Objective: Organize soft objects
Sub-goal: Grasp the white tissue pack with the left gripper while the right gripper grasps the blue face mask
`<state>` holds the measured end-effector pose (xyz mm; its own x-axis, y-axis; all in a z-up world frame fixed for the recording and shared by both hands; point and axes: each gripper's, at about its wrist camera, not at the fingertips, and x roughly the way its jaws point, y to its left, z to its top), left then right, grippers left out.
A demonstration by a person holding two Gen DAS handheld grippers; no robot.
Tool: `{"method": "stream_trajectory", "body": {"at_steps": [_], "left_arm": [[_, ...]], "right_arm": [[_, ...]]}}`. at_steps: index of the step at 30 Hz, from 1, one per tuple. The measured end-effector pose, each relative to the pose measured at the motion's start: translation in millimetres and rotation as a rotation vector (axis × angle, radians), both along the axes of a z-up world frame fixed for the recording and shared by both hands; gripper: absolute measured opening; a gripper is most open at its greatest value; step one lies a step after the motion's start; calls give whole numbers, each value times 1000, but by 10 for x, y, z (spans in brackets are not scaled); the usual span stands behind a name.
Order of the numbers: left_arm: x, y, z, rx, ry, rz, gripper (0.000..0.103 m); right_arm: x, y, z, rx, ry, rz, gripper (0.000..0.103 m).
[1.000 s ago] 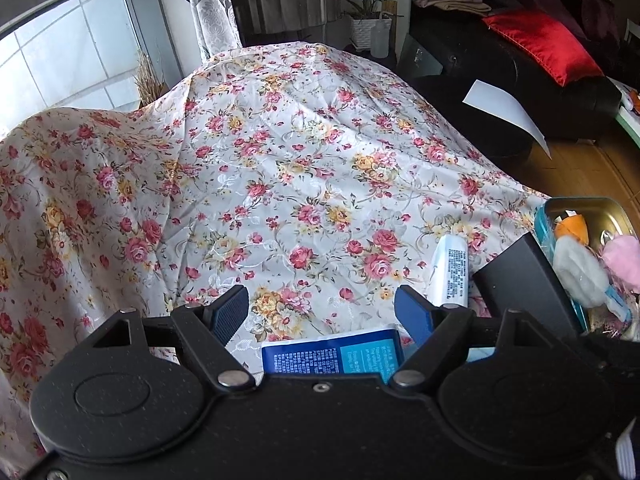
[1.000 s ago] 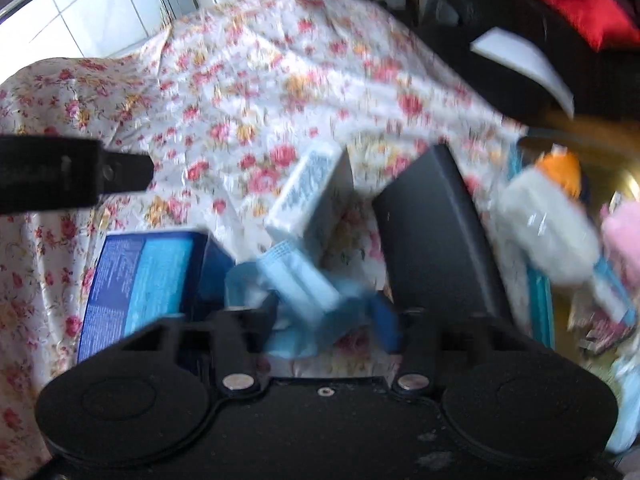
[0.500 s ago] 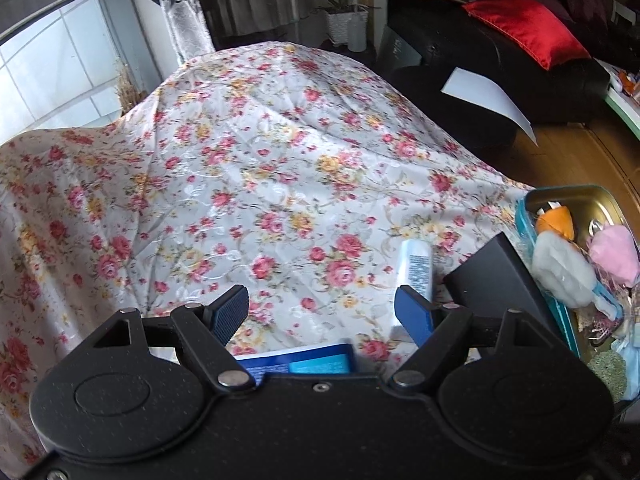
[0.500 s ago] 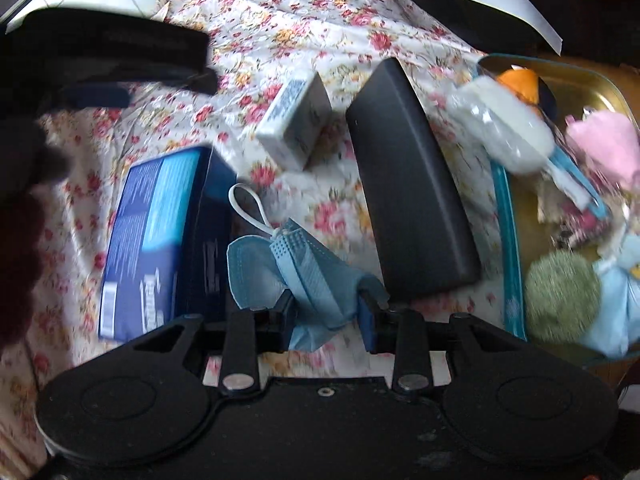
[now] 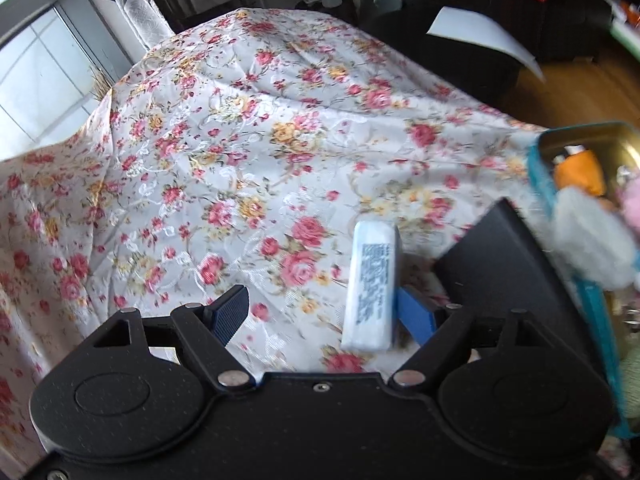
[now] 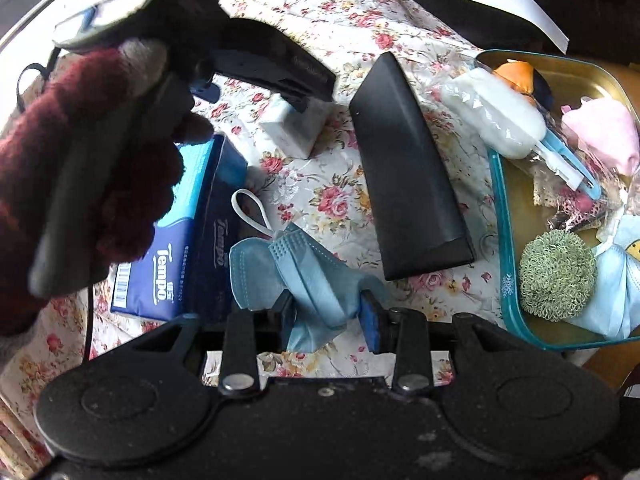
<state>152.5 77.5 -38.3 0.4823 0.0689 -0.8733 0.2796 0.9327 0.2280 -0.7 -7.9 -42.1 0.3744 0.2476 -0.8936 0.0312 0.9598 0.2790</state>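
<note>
The right gripper [image 6: 329, 316] is clenched on a blue face mask [image 6: 296, 276]; the mask bunches between the pads, its white ear loop lying on the floral cloth [image 6: 344, 196] to the left. Left of the mask lies a blue tissue pack [image 6: 176, 248], touching it. Right of the mask, the teal-rimmed tin [image 6: 502, 216] stands at the cloth's right edge and holds a green scrubber [image 6: 556, 274], a second pale mask [image 6: 616, 292], a pink soft item [image 6: 604, 136] and a white wrapped item [image 6: 492, 116] that overhangs the rim. Between mask and tin a black case [image 6: 404, 168] lies lengthwise. The left gripper [image 5: 326, 312] has its jaws opening, nothing pressed between them; a small white box [image 5: 372, 288] lies just beside its right pad. Beyond the box, the cloth lies open up to its far edge, where it drops away.
</note>
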Motion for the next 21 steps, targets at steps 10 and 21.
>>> {"method": "stream_trajectory", "body": {"at_steps": [10, 21], "left_arm": [[397, 385, 41, 69, -30, 173, 78], [216, 45, -147, 40, 39, 31, 84]], "right_arm": [[3, -38, 34, 6, -21, -18, 40], [-109, 55, 151, -29, -109, 36, 66]]}}
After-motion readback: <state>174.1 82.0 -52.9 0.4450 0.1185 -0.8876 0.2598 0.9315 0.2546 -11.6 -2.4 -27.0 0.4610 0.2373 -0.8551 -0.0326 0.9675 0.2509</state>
